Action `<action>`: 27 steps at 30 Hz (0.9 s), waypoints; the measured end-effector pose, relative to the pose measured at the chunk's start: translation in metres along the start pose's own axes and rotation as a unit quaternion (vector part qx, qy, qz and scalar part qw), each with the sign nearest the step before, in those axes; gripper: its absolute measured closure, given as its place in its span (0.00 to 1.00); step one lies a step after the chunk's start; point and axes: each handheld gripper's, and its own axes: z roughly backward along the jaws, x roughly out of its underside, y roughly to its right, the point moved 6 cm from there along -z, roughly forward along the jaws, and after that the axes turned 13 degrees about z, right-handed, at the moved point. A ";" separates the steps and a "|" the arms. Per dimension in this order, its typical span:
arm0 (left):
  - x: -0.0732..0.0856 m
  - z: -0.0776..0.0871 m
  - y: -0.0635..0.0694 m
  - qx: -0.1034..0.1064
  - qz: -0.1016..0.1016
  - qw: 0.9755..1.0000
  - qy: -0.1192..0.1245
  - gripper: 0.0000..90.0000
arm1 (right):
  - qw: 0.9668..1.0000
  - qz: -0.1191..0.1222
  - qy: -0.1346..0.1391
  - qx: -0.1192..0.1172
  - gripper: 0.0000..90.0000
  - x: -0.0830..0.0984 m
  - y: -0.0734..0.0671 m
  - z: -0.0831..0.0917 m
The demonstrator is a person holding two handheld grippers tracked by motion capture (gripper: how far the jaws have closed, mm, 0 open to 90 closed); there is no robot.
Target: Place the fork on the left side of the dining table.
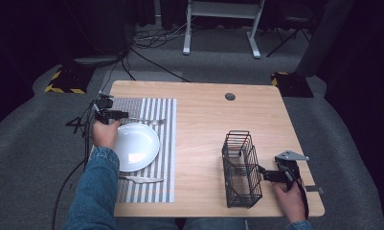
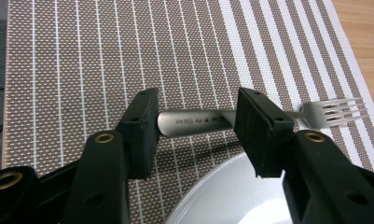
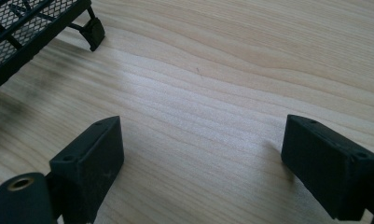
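**Fork at the far edge of the placemat, jaws around its handle**

Fork (image 2: 208,120) lies across the far part of the striped placemat (image 1: 163,158), just beyond the white plate (image 1: 137,146), near the table's (image 1: 204,124) far left corner. The left gripper (image 1: 125,115) has its jaws on either side of the handle, spread wider than the handle and not yet pinching it; in the left gripper view the handle end sits between the two pads with gaps on both sides. My reading is that the place setting is being worked on and the fork is the piece in hand, with the grasp itself yet to be made.

The right gripper (image 3: 201,163) rests over bare wood near the table's near right corner, jaws wide apart and holding nothing, just beside the black wire basket (image 1: 241,167).

Counted: one fork, one plate, one placemat, one wire basket, and one more piece of cutlery, seemingly a knife (image 1: 141,179), on the mat at the plate's near side. The basket looks empty, though its mesh hides part of the inside.
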 end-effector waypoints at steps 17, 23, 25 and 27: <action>-0.007 0.010 0.004 0.005 0.004 1.000 0.025 0.50 | 1.000 0.000 0.000 0.000 0.14 0.000 0.000 0.000; -0.007 0.017 0.019 0.016 -0.019 0.999 0.037 0.50 | 1.000 0.000 0.000 0.000 0.14 0.000 0.000 0.000; -0.006 0.021 0.025 0.018 -0.031 0.999 0.040 0.50 | 1.000 0.000 0.000 0.000 0.14 0.000 0.000 0.000; -0.005 0.024 0.031 0.021 -0.039 0.998 0.043 0.50 | 1.000 0.000 0.000 0.000 0.14 0.000 0.000 0.000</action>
